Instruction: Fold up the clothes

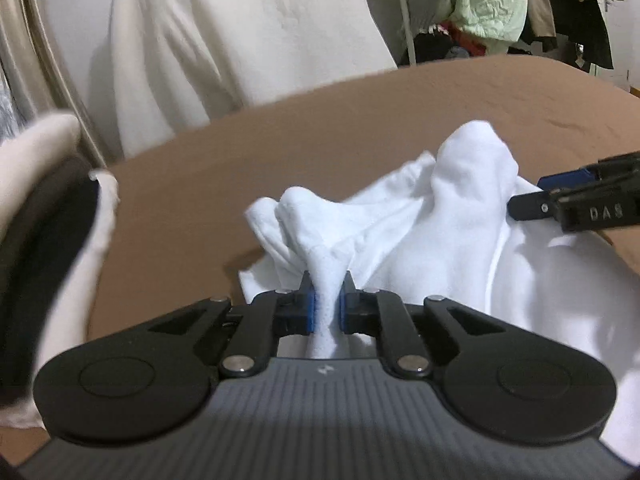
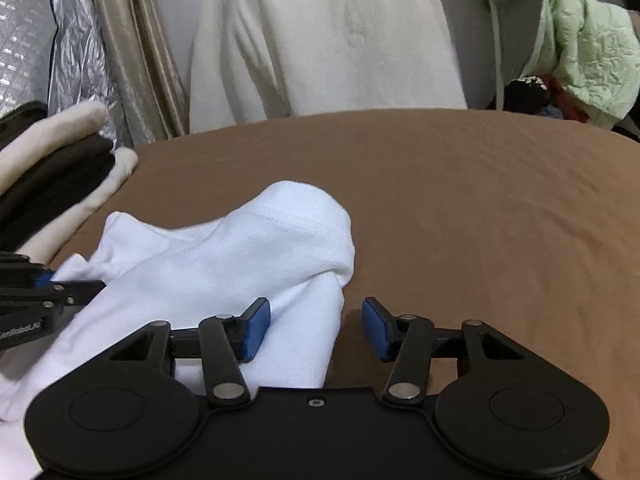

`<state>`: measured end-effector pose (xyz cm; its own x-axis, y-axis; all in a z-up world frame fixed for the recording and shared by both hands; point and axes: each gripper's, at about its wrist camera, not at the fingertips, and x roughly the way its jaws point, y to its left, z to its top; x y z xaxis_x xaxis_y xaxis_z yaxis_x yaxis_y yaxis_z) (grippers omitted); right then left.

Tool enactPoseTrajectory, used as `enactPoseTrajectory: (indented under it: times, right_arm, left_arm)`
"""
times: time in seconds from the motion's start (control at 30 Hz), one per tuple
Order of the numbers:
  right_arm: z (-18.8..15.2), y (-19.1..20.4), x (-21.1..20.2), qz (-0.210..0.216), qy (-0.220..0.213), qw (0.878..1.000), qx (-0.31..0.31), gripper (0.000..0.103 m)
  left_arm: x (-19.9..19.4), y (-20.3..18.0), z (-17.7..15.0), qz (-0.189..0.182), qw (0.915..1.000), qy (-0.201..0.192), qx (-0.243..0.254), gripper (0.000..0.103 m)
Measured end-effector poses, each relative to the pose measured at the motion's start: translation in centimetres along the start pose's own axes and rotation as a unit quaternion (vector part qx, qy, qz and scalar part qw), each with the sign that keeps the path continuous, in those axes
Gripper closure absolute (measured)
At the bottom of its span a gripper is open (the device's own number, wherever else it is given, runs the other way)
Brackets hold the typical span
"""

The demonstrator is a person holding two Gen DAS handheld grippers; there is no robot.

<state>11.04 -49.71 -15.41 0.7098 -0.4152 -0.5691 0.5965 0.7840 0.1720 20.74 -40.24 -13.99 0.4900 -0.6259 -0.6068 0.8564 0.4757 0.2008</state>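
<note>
A crumpled white garment (image 1: 420, 232) lies on the brown surface (image 1: 192, 208). My left gripper (image 1: 327, 304) is shut on a pinched ridge of that white cloth, which rises between its blue pads. The right gripper (image 1: 532, 196) enters the left wrist view from the right edge, beside the garment's raised hump. In the right wrist view the white garment (image 2: 240, 256) fills the lower left. My right gripper (image 2: 316, 330) stands open, its left pad over the cloth's edge and its right pad over bare brown surface. The left gripper (image 2: 80, 288) shows at the left edge.
A stack of folded cream and dark clothes (image 2: 52, 168) sits at the left of the brown surface. A white shirt (image 2: 320, 40) hangs behind it, with a pale green quilted jacket (image 2: 588, 52) and other hanging clothes to the right. Curtains (image 2: 132, 52) hang at the left.
</note>
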Motion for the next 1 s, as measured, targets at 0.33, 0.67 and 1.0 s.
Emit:
enactPoseTrajectory:
  times: [0.33, 0.67, 1.0]
  right_arm:
    - [2.6, 2.7, -4.4, 0.023, -0.102, 0.988, -0.113, 0.048]
    - [4.6, 5.4, 2.4, 0.006, 0.053, 0.992, -0.115, 0.044]
    - [-0.9, 10.9, -7.1, 0.170, 0.057, 0.968, -0.178, 0.043]
  left_arm:
    - [1.3, 6.4, -0.3, -0.060, 0.9807, -0.007, -0.186, 0.093]
    - [-1.0, 9.8, -0.3, -0.002, 0.9773, 0.024, -0.211, 0.063]
    - [-5.2, 10.0, -2.4, -0.095, 0.9672, 0.070, -0.225, 0.057]
